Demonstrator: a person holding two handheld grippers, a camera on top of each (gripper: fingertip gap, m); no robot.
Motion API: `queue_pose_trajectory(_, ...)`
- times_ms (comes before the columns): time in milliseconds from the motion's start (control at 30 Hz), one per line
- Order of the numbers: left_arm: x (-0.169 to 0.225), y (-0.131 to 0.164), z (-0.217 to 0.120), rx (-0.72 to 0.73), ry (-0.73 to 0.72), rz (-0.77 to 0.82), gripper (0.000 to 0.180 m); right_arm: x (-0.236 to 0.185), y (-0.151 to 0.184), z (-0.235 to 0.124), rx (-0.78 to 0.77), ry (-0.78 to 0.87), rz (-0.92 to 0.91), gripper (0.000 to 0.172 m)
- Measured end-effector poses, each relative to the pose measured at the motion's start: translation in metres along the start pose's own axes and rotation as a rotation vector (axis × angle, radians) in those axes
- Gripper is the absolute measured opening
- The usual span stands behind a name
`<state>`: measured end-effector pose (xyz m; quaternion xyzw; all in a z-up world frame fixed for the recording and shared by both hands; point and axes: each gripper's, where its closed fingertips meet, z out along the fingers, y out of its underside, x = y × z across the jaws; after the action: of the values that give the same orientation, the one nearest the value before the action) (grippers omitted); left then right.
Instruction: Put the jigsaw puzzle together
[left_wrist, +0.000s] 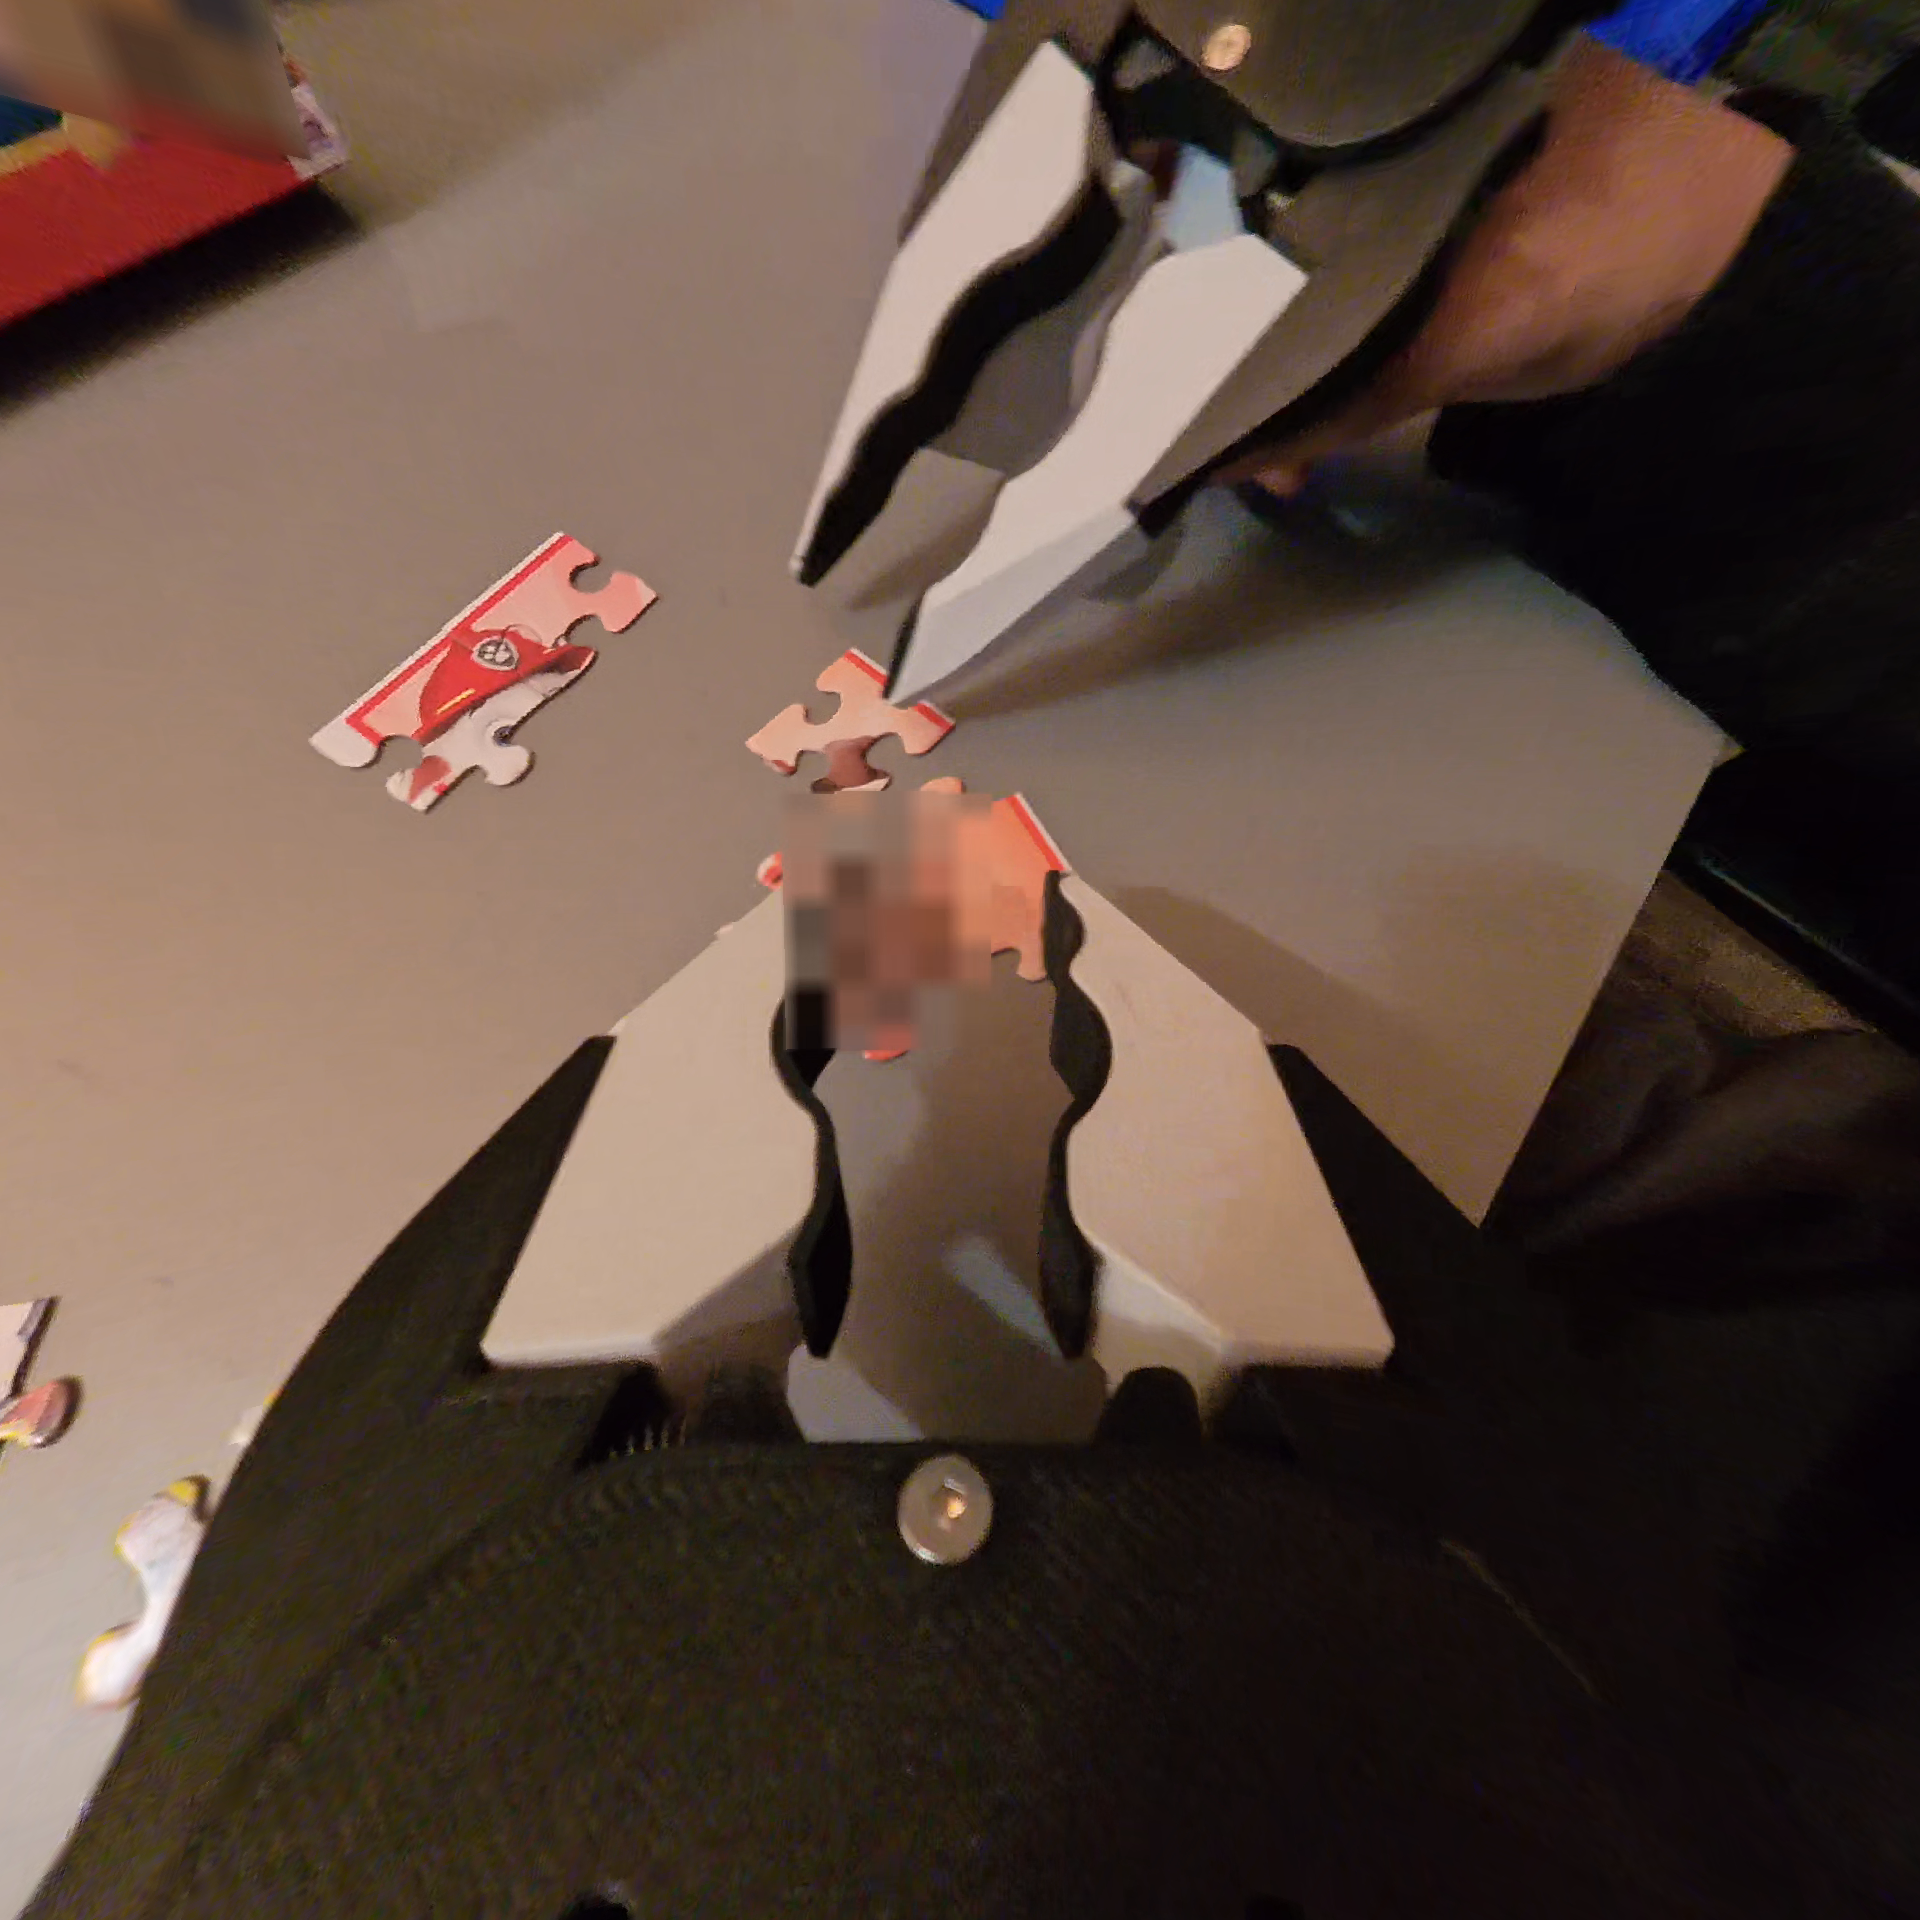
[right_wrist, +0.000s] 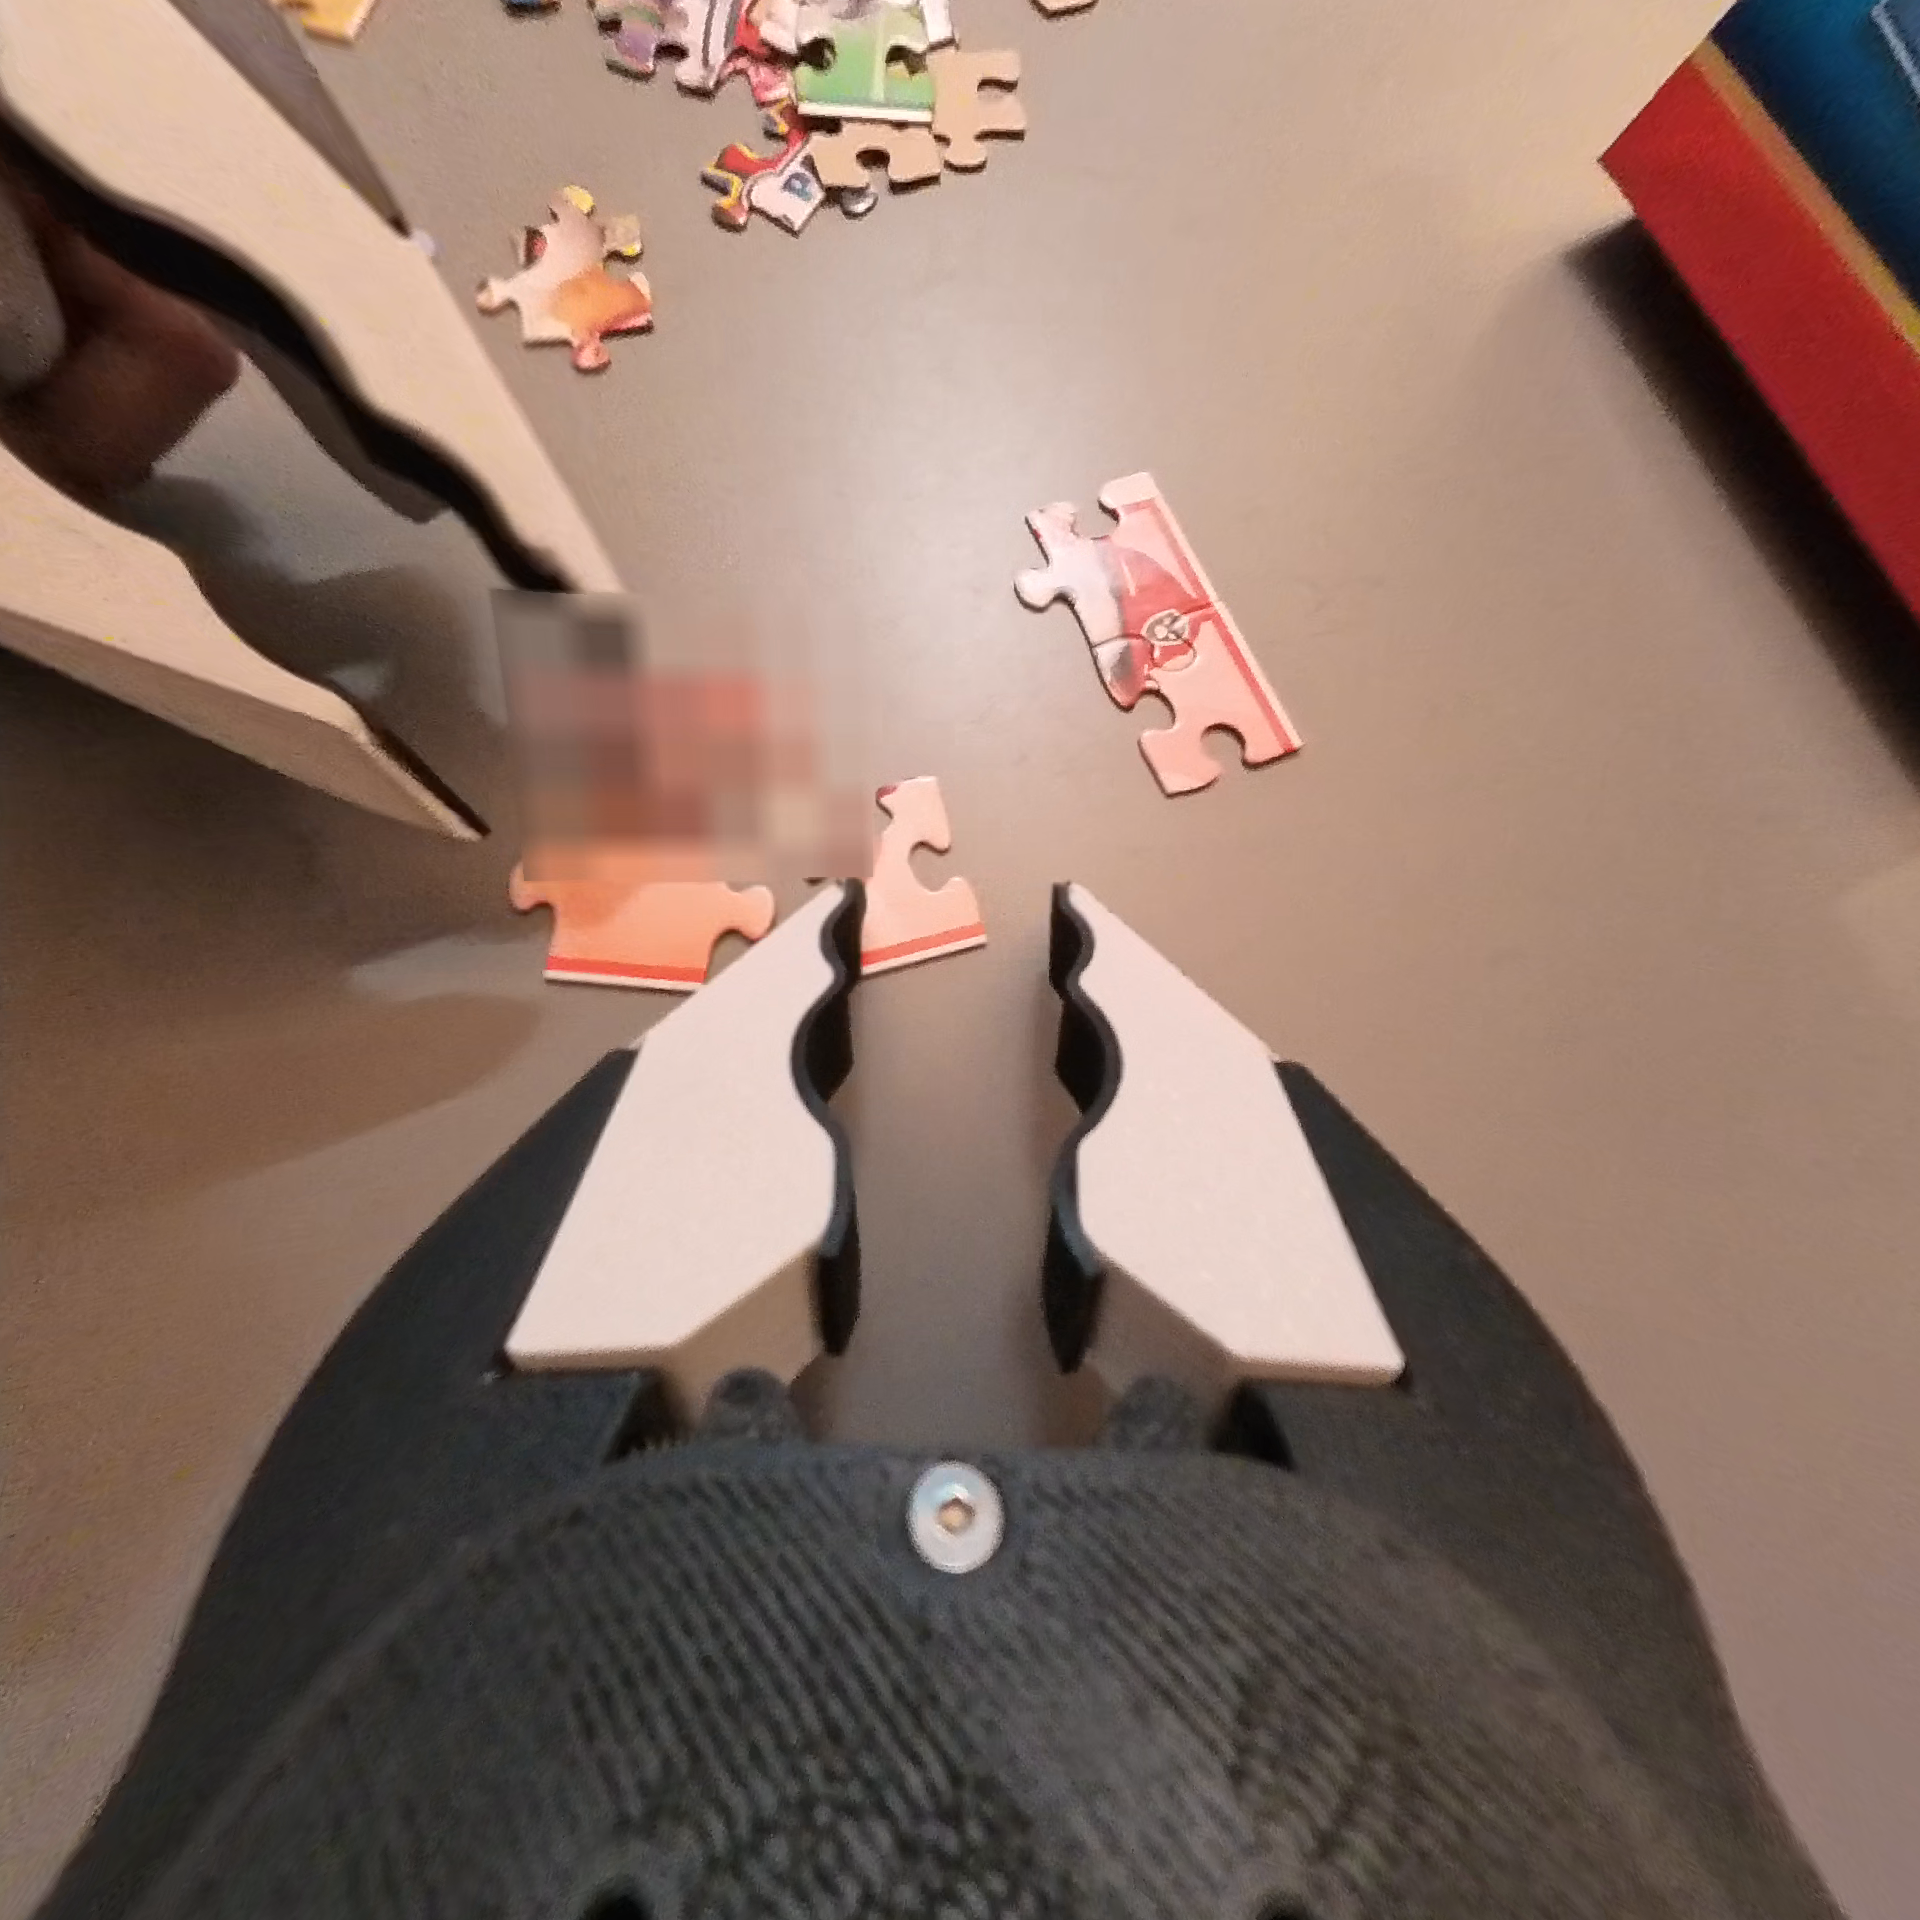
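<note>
Both hand-held grippers have their jaws apart, gripping nothing. The left hand-held gripper (left_wrist: 920, 935) hovers over an orange puzzle piece (right_wrist: 623, 925) lying flat on the worktop (right_wrist: 1351, 1039); a pink piece (right_wrist: 920, 894) sits at 11 o'clock of the right hand-held gripper (right_wrist: 956, 914). Looks like thin, light card, so probably best pinched at the edges.
</note>
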<state>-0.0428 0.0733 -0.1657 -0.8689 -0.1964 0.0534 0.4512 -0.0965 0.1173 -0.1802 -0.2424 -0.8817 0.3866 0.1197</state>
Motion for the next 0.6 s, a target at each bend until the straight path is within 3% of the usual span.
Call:
queue_pose_trajectory(67,0.007,0.000,0.004,-0.010,0.026,-0.021,0.021,-0.003,0.002,0.006,-0.040,-0.059,-0.040,0.040)
queue_pose_trajectory(300,-0.001,0.013,0.013,-0.076,0.013,-0.101,0.001,-0.019,0.006,0.010,-0.086,-0.187,-0.150,0.054)
queue_pose_trajectory(600,-0.006,0.018,0.015,-0.112,-0.009,-0.114,0.000,-0.012,0.007,0.008,-0.072,-0.177,-0.132,0.032)
